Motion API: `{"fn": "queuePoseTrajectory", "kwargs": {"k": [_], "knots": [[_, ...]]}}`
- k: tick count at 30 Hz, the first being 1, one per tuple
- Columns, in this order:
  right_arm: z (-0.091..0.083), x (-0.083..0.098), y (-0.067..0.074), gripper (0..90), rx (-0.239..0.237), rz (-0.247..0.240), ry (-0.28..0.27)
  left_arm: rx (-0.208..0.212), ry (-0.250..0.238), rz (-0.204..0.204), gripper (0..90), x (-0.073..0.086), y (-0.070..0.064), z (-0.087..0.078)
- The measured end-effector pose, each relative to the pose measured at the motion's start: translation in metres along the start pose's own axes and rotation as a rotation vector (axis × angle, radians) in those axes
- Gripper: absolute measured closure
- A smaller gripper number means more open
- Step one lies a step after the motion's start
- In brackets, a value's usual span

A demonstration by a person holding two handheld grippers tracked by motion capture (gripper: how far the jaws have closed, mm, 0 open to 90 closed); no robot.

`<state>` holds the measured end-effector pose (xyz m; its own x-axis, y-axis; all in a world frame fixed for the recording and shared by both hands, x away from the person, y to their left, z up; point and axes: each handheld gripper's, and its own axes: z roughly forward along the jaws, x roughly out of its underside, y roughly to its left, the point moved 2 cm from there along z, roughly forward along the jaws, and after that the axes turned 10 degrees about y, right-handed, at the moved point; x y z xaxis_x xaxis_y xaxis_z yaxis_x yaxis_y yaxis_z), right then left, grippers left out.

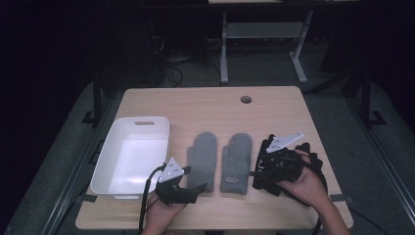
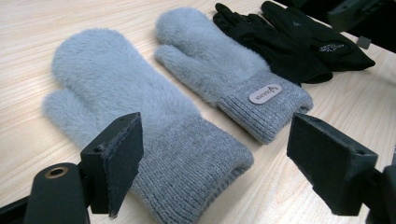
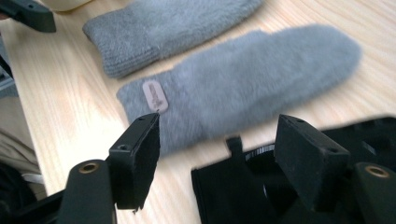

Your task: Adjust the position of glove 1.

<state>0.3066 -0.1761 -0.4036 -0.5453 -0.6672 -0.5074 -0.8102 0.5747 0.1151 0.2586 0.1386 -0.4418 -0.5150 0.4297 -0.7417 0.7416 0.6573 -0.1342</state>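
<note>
Two fluffy grey mittens lie side by side mid-table, the left mitten (image 1: 203, 159) and the right mitten (image 1: 236, 161), which bears a small label. A pair of black gloves (image 1: 306, 152) lies to their right. My left gripper (image 1: 195, 189) is open, low at the front, its jaws pointing at the left mitten's knitted cuff (image 2: 201, 163) without touching it. My right gripper (image 1: 258, 174) is open too and hovers over the black gloves (image 3: 233, 191), nothing pressed between its pads. In the right gripper view the labelled mitten (image 3: 243, 79) lies just beyond the jaws.
A white plastic tub (image 1: 110, 161) stands at the table's left. A round cable hole (image 1: 246, 99) sits near the far edge. Bare wood stretches behind the mittens. Beyond the table are a desk frame (image 1: 224, 49) and cables on the floor.
</note>
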Motion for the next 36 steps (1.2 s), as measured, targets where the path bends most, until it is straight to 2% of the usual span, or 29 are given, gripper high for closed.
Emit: {"fn": "queuePoseTrajectory", "kwargs": {"k": [1,2,7,9,10,13,14,18,22,27,28,30,31,32,35,36], "knots": [[0.000,0.000,0.000,31.1,0.000,0.000,0.000,0.000,0.000,0.000,18.3,0.000,0.000,0.000],[0.005,-0.010,0.001,31.5,-0.008,-0.014,0.006,0.006,0.003,-0.002,18.3,0.000,-0.001,0.000],[0.022,-0.038,0.002,32.5,-0.019,-0.040,0.043,0.002,-0.009,-0.001,18.3,0.000,-0.003,0.000],[0.025,-0.043,0.002,32.5,-0.018,-0.047,0.053,0.003,-0.008,-0.001,18.3,0.000,-0.003,0.000],[0.036,-0.056,-0.003,32.5,-0.009,-0.072,0.097,0.006,-0.008,-0.005,18.3,0.000,-0.003,0.000],[0.043,-0.062,-0.007,32.9,-0.001,-0.079,0.126,0.006,-0.001,-0.005,18.3,0.000,-0.002,0.000],[0.050,-0.067,-0.010,34.4,-0.006,-0.081,0.158,0.008,-0.003,-0.011,18.3,0.000,-0.001,0.000],[0.054,-0.068,-0.011,35.6,-0.006,-0.102,0.188,0.011,-0.010,-0.014,18.3,0.000,0.000,-0.001],[0.054,-0.069,-0.010,38.6,0.000,-0.100,0.204,0.005,-0.014,-0.015,18.4,0.001,-0.001,-0.001],[0.064,-0.073,-0.010,40.4,0.011,-0.114,0.240,0.005,-0.014,-0.013,18.6,0.000,0.000,-0.002],[0.078,-0.071,-0.014,40.2,0.046,-0.116,0.327,0.013,-0.013,-0.019,18.7,0.000,0.001,-0.002],[0.094,-0.063,-0.017,39.0,0.034,-0.098,0.436,0.016,-0.012,-0.020,18.7,0.001,0.001,-0.001],[0.094,-0.063,-0.017,39.0,0.034,-0.098,0.436,0.016,-0.012,-0.020,18.7,0.001,0.001,-0.001],[0.094,-0.060,-0.020,41.3,0.015,-0.069,0.416,0.016,-0.014,-0.021,18.7,0.001,0.001,-0.002],[0.095,-0.060,-0.019,42.4,0.025,-0.075,0.415,0.011,-0.016,-0.011,18.7,0.000,-0.001,-0.003],[0.096,-0.060,-0.015,45.8,0.057,-0.085,0.416,0.010,-0.019,-0.004,18.7,-0.001,-0.002,-0.003]]}}
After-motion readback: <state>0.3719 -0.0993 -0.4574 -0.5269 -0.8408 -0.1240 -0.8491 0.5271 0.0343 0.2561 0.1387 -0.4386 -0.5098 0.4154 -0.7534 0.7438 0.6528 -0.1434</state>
